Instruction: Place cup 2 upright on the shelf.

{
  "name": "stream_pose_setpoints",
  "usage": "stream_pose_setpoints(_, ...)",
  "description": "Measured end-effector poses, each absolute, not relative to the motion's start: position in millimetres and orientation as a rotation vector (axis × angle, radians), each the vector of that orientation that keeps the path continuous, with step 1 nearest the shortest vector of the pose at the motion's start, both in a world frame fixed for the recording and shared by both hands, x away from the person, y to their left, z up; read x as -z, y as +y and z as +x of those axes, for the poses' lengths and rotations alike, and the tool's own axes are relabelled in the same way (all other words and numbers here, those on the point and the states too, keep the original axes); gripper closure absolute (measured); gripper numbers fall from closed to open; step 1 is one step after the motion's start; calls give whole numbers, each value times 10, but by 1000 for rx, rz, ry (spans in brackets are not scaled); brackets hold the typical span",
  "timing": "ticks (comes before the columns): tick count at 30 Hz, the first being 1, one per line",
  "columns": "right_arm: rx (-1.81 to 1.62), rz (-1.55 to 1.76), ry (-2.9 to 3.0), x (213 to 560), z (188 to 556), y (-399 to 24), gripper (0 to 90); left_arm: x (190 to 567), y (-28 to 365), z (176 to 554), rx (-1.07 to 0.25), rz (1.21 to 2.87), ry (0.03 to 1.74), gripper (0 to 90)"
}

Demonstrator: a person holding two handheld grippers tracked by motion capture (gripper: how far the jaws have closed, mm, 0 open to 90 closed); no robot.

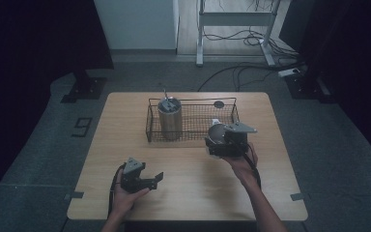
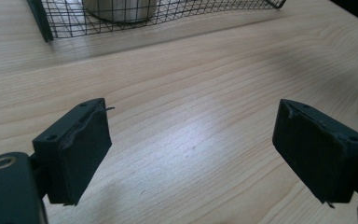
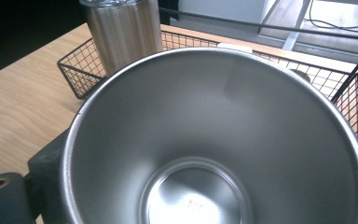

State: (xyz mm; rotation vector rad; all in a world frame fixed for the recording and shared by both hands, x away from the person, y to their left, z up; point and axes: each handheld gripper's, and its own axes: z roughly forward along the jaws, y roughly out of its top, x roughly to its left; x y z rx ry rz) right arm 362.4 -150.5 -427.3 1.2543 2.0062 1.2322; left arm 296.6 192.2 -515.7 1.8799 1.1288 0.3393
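My right gripper [image 1: 216, 141] is shut on a steel cup [image 1: 215, 131], held above the table at the front right corner of a black wire basket [image 1: 192, 100]. In the right gripper view the cup [image 3: 214, 140] faces the camera mouth-first, its inside bare, with the basket [image 3: 88, 60] beyond it. A tall steel tumbler [image 1: 169, 118] with a lid and straw stands upright in the basket's left part. My left gripper [image 1: 157, 180] is near the table's front left, open, and its pads [image 2: 81, 149] stand wide apart over bare wood.
The wooden table [image 1: 183, 193] has free room in front of the basket and at both sides. A small dark disc [image 1: 218, 104] sits at the basket's back right. Beyond the table are a metal frame [image 1: 234, 19] and floor cables [image 1: 232, 72].
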Motion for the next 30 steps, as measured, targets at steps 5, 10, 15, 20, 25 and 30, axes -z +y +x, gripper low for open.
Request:
stream_pose_setpoints(5, -1226, 1259, 1998, 4212, 3676, -1477, 62, 5146, 1912, 2962, -339, 1882, 1119, 115)
stream_pose_setpoints(10, -1213, 1275, 1983, 4195, 3750, -1460, 63, 5161, 1912, 2966, -330, 1886, 1114, 115)
stream_pose_setpoints(15, -1212, 1286, 1977, 4171, 3851, -1449, 63, 5175, 1901, 2958, -354, 1885, 1111, 133)
stream_pose_setpoints(20, -1223, 1302, 1961, 4119, 3959, -1469, 63, 5174, 1922, 2961, -351, 1877, 1116, 133)
stream_pose_setpoints(25, -1222, 1301, 1956, 4060, 4037, -1478, 63, 5195, 1924, 2968, -349, 1891, 1119, 133)
stream_pose_setpoints(30, -1226, 1293, 1967, 4004, 4120, -1453, 63, 5200, 1918, 2964, -348, 1887, 1116, 136)
